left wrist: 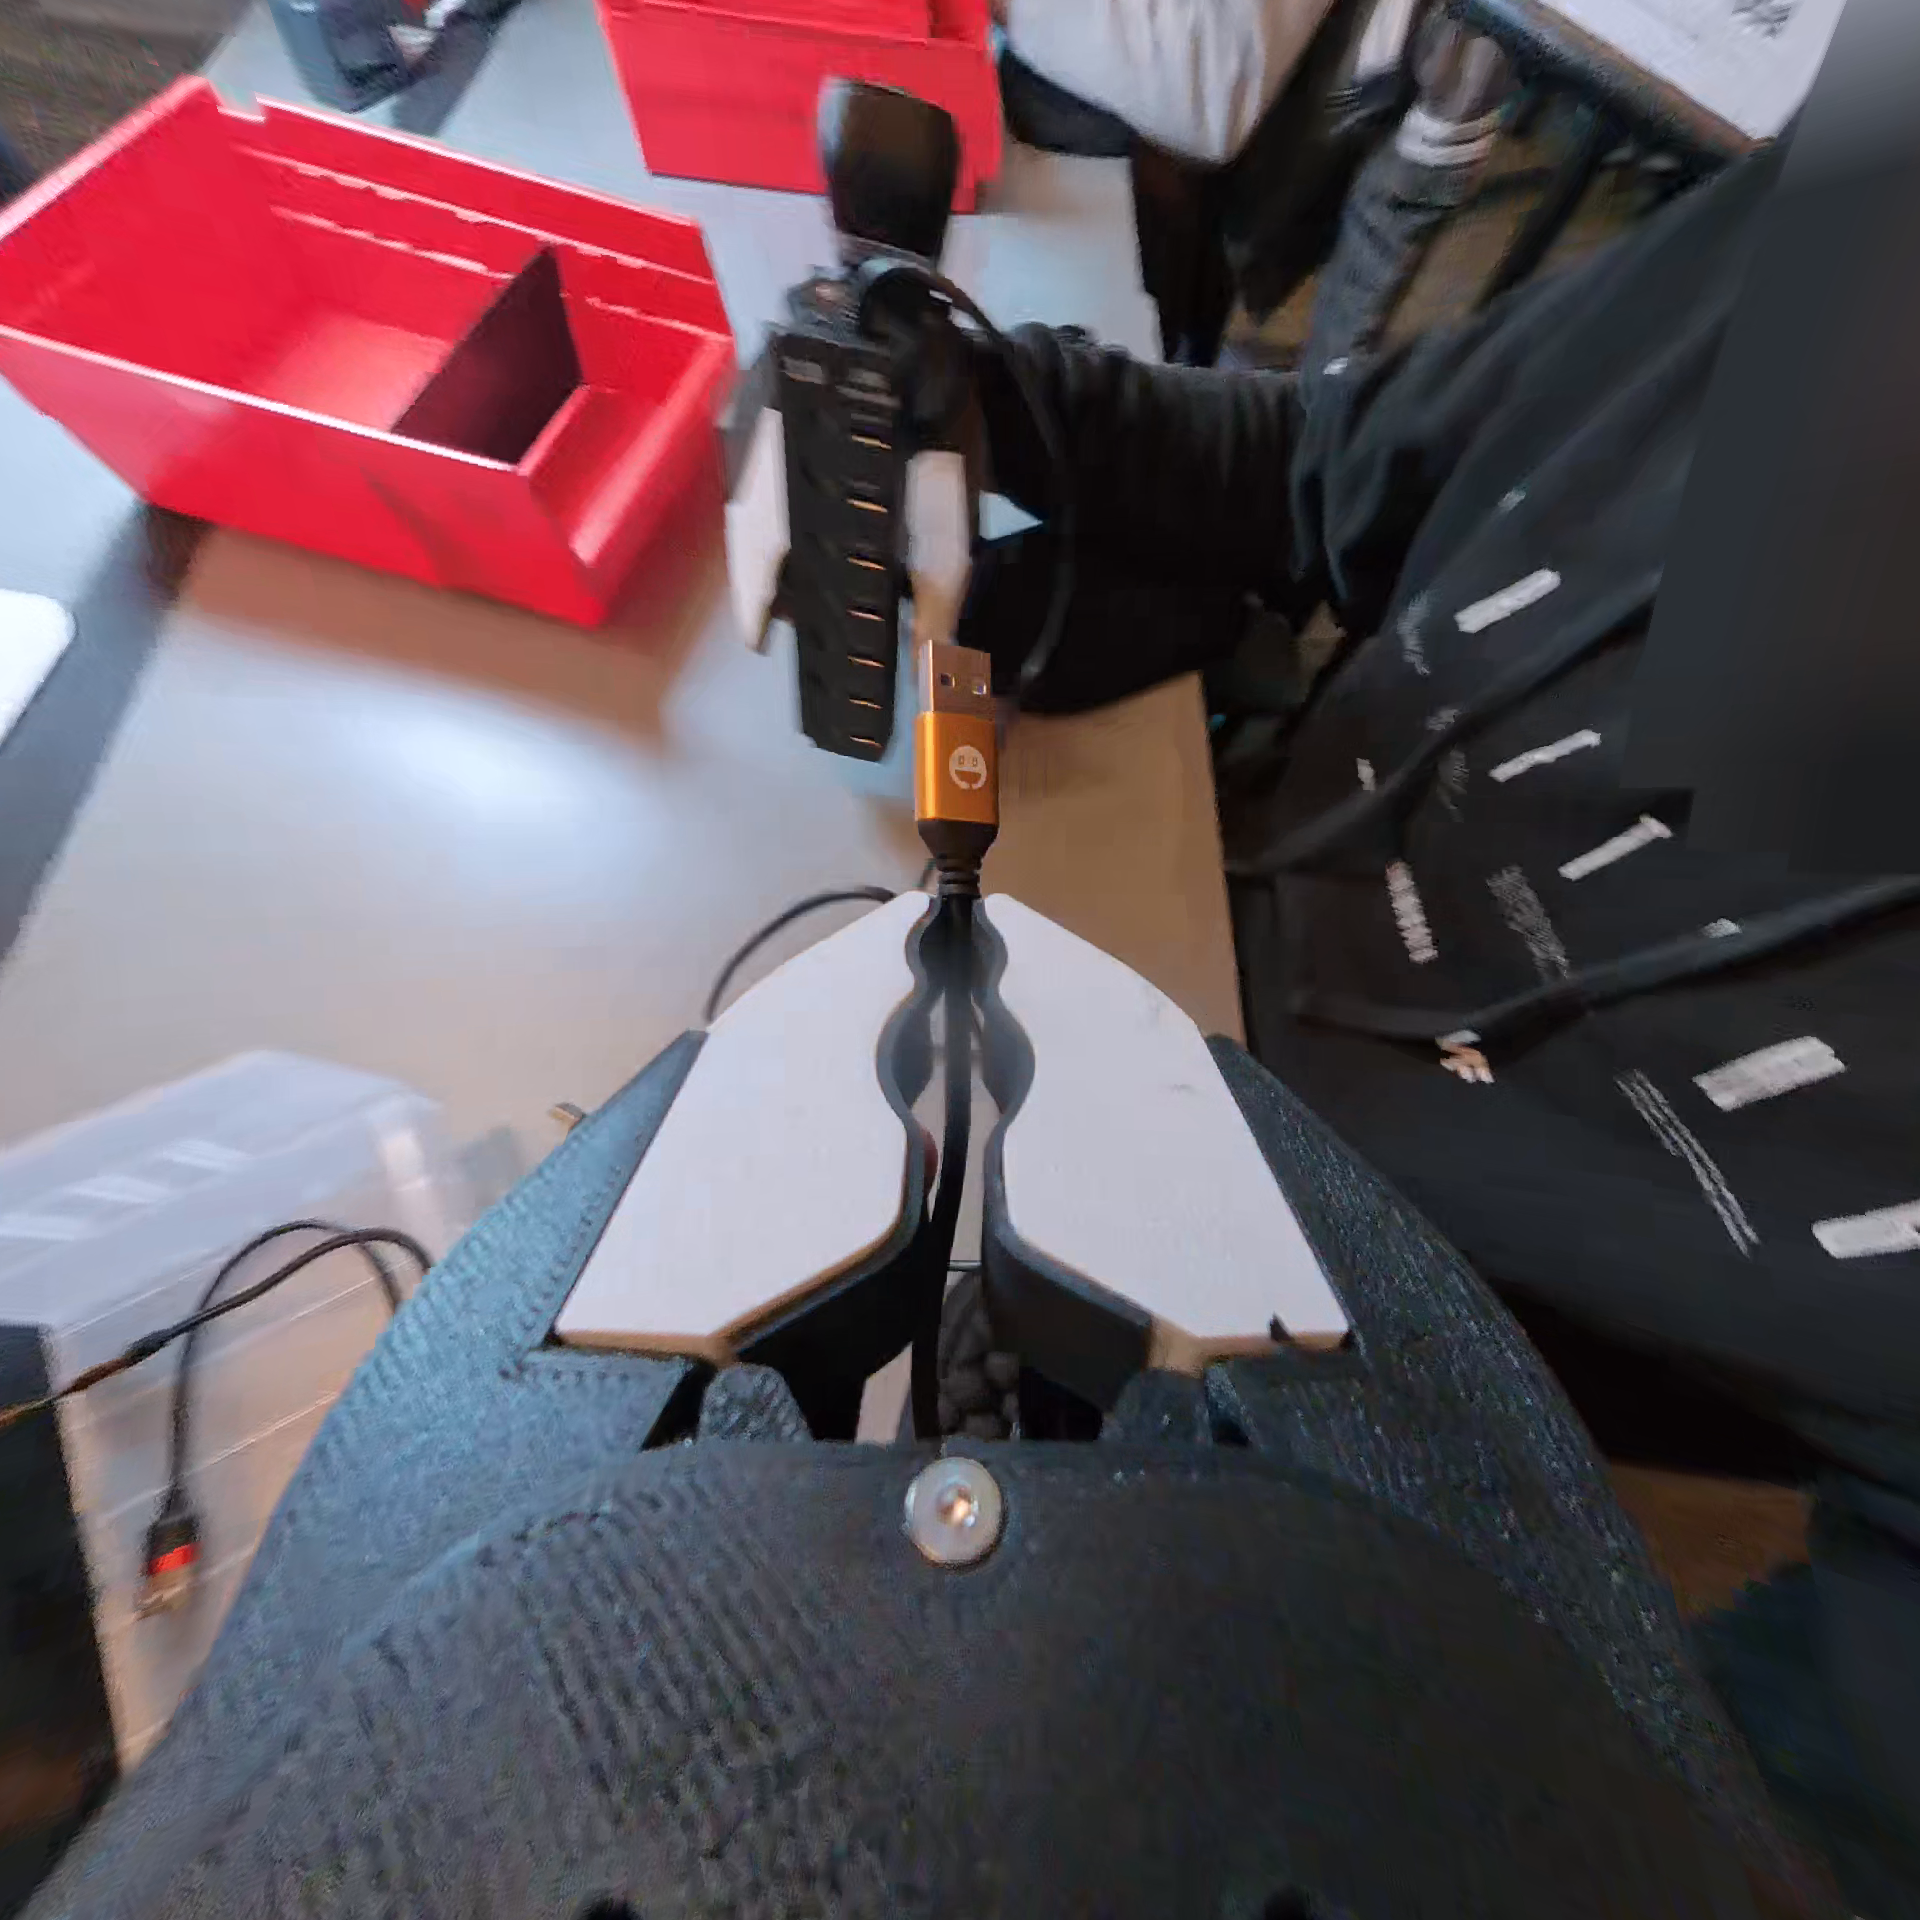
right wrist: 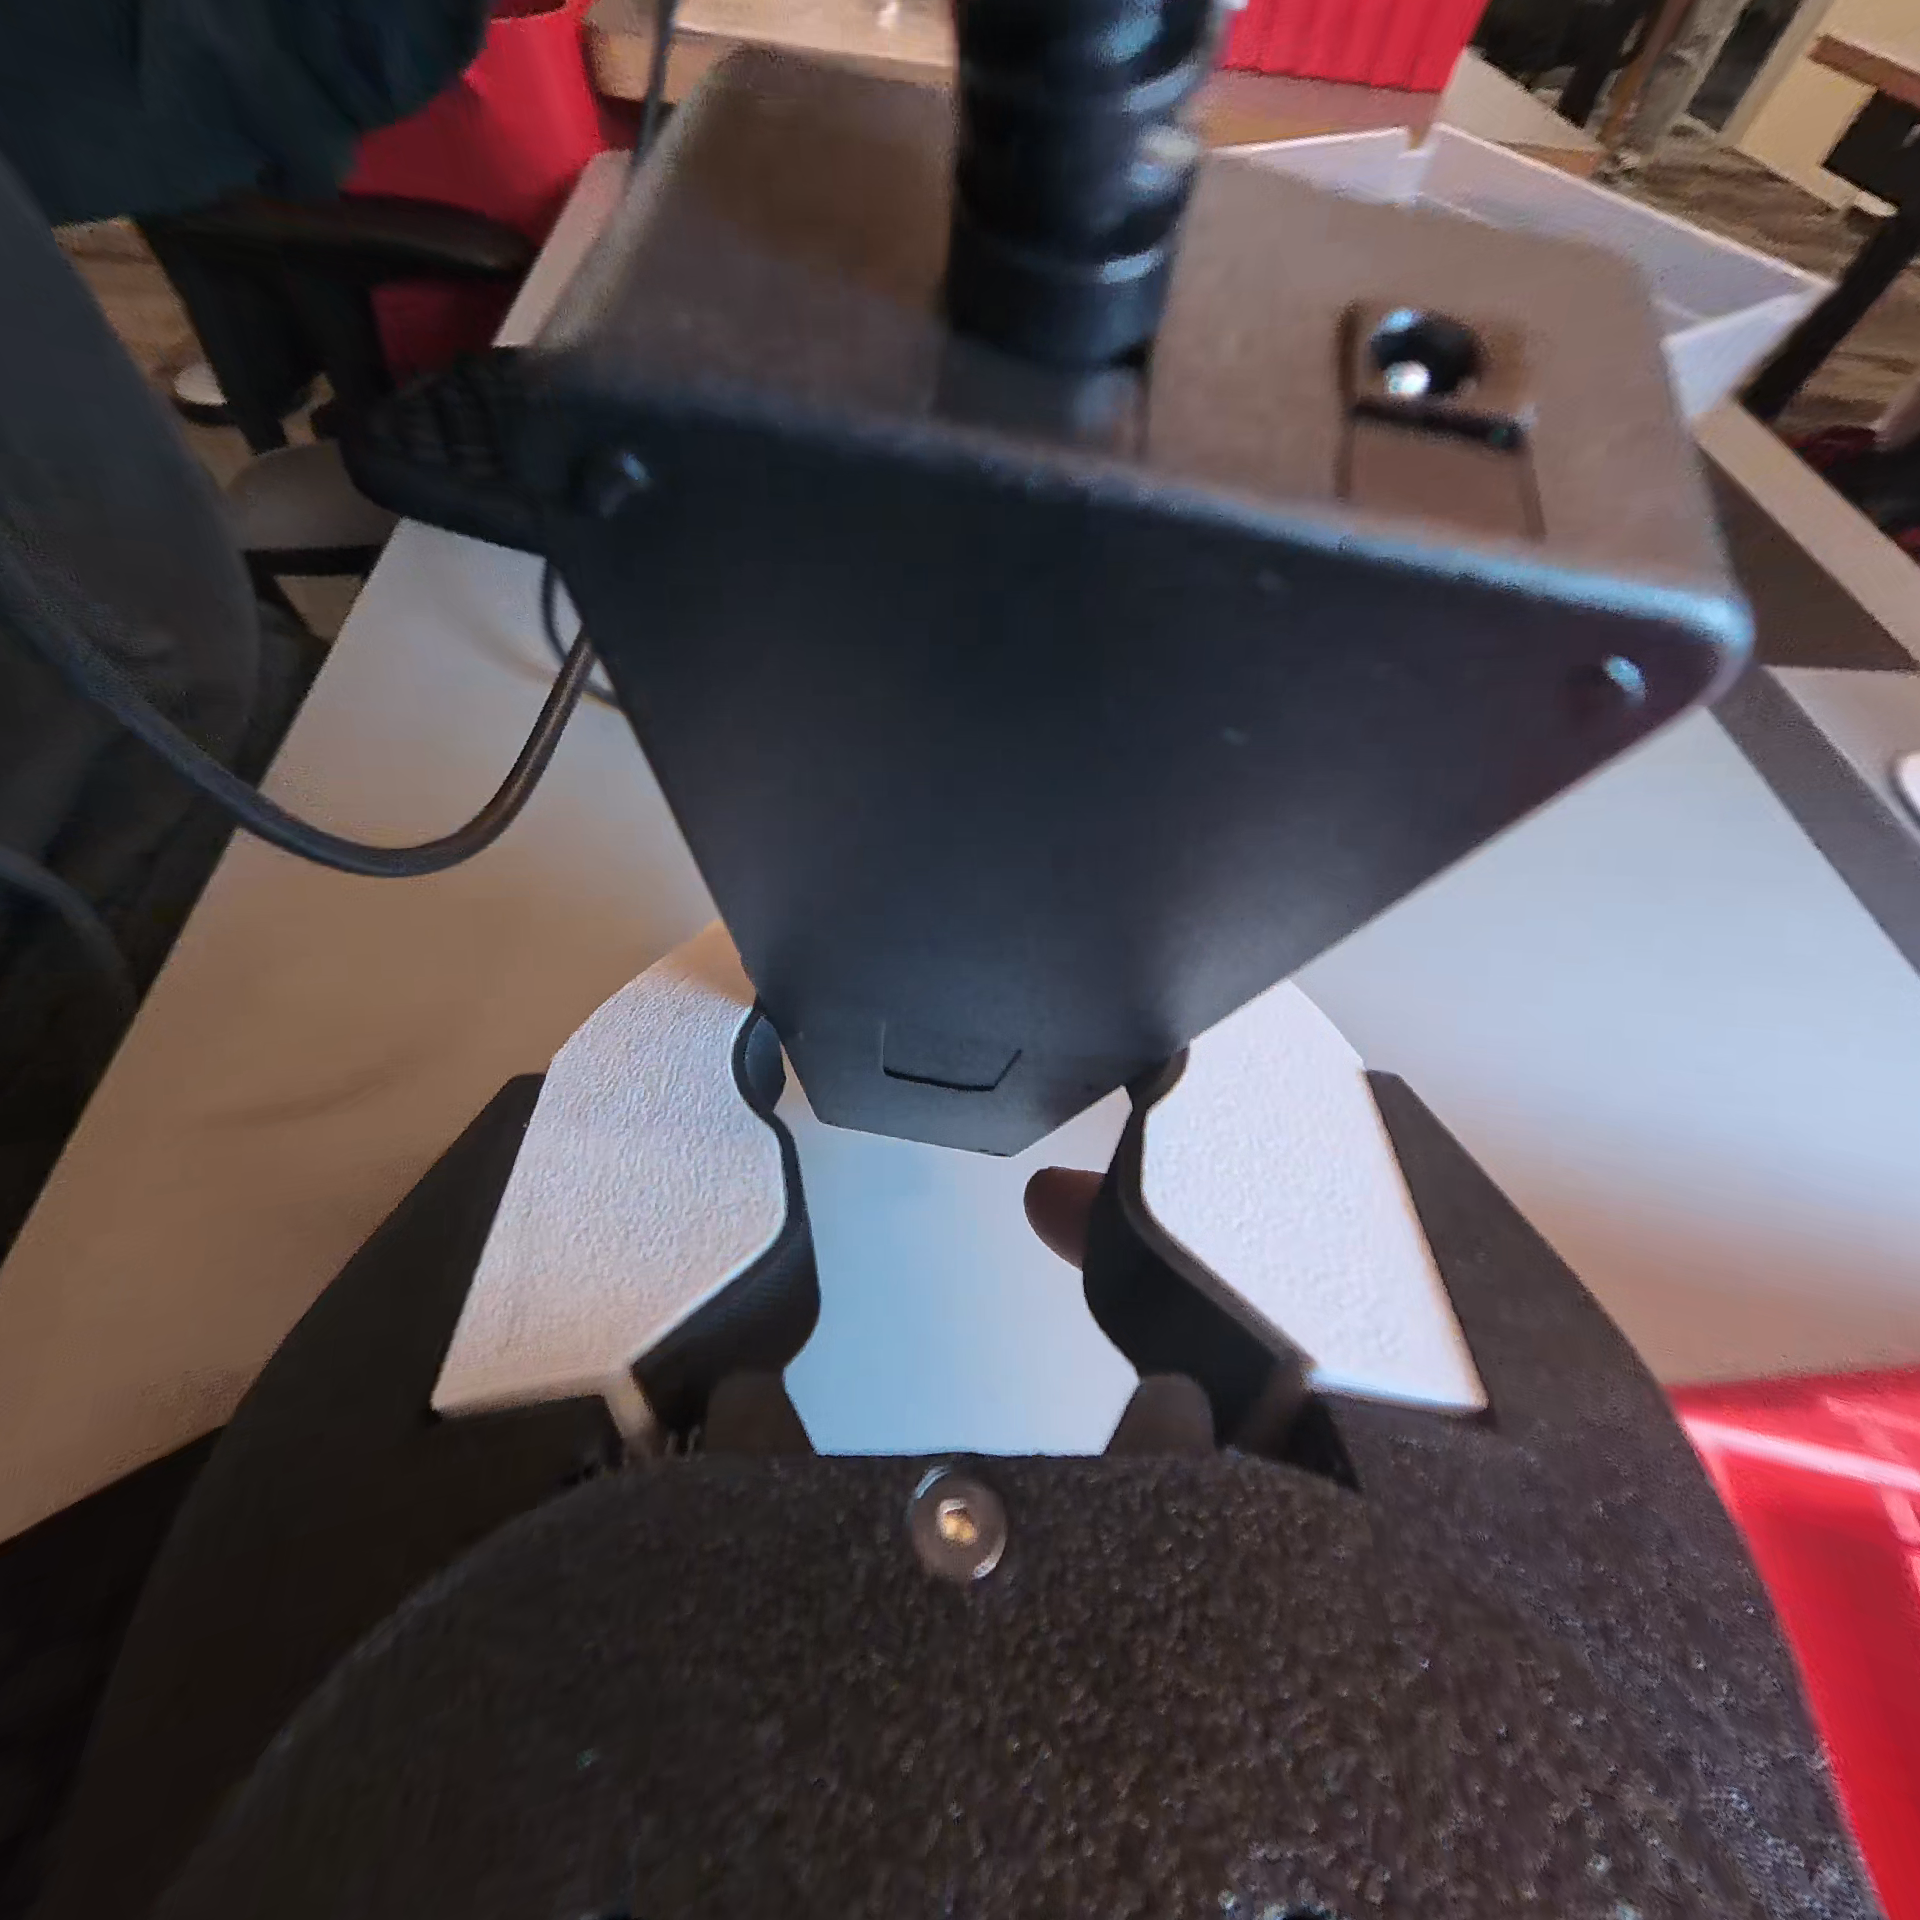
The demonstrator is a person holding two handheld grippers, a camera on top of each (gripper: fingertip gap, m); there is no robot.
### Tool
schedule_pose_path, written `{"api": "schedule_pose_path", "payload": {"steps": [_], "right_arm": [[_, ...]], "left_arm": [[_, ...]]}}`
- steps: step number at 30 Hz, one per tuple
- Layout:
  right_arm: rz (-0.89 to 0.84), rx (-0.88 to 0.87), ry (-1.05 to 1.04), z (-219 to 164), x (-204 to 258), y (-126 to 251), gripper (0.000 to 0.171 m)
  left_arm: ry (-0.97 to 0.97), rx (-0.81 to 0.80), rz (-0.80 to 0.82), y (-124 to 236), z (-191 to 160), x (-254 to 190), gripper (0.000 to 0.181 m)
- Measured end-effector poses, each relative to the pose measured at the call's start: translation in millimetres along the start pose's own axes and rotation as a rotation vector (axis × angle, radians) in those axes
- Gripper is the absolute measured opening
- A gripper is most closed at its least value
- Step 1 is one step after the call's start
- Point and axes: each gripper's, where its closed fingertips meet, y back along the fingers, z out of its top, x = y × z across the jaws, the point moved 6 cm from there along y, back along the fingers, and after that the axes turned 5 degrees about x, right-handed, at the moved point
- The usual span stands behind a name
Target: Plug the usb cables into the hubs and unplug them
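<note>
A: Where is the cable?
B: The left gripper (left wrist: 954,904) is clamped on the black USB cable (left wrist: 953,1081); its orange plug (left wrist: 956,764) juts out beyond the fingertips, free, just right of the black hub (left wrist: 844,540).

A: And the hub?
B: Farther off, the right gripper (left wrist: 852,561) clasps it, above the table (left wrist: 364,790), with the red bin (left wrist: 312,353) at far left.

Both views bright, soft daylight. Left wrist view: broad glare patch on the grey table (left wrist: 343,790), just left of the orange USB plug (left wrist: 956,764), which is sharp. Black hub (left wrist: 847,520) beyond the plug is motion-smeared; red bin (left wrist: 343,343) left of it soft. Fisheye bends the edges. Right wrist view: the near black plate (right wrist: 1091,727) is blurred, corners stretched.
</note>
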Motion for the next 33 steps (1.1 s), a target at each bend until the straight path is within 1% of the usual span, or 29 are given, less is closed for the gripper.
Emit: {"api": "schedule_pose_path", "payload": {"steps": [1,3,8,10,11,13,18,20,25,30,33], "right_arm": [[0.024,-0.002,0.017,3.7,5.3,-5.0,0.064],[0.071,-0.012,0.051,12.1,16.7,-15.6,0.064],[0.128,-0.042,0.105,24.5,36.7,-33.1,0.064],[0.128,-0.047,0.11,25.0,39.1,-34.8,0.064],[0.128,-0.045,0.109,24.4,39.3,-34.4,0.064],[0.122,-0.043,0.102,22.0,37.3,-32.2,0.064],[0.118,-0.029,0.101,20.1,35.5,-32.0,0.064],[0.106,-0.014,0.115,20.0,36.7,-33.4,0.064],[0.042,0.018,0.171,23.4,38.1,-33.8,0.064],[0.004,0.097,0.235,22.3,42.7,-38.9,0.064],[-0.019,0.08,0.226,23.0,40.3,-36.9,0.064]], "left_arm": [[0.003,0.03,0.031,-6.0,5.7,3.9,0.004],[0.007,0.115,-0.003,-35.3,11.4,6.6,0.004],[0.013,0.38,-0.126,-140.8,-1.6,9.4,0.004],[-0.003,0.434,-0.158,-164.7,-4.8,7.0,0.004],[-0.025,0.477,-0.135,-171.5,-7.3,8.6,0.004],[-0.04,0.517,-0.133,-178.4,-9.2,8.9,0.004],[-0.04,0.56,-0.145,-179.4,-7.6,6.2,0.004],[-0.009,0.582,-0.152,-180.4,-9.0,7.9,0.004],[0.099,0.581,-0.253,-182.2,-10.9,7.7,0.004],[0.158,0.612,-0.308,-182.4,-12.0,10.4,0.004],[0.173,0.563,-0.33,-182.0,-9.7,10.7,0.003]]}}
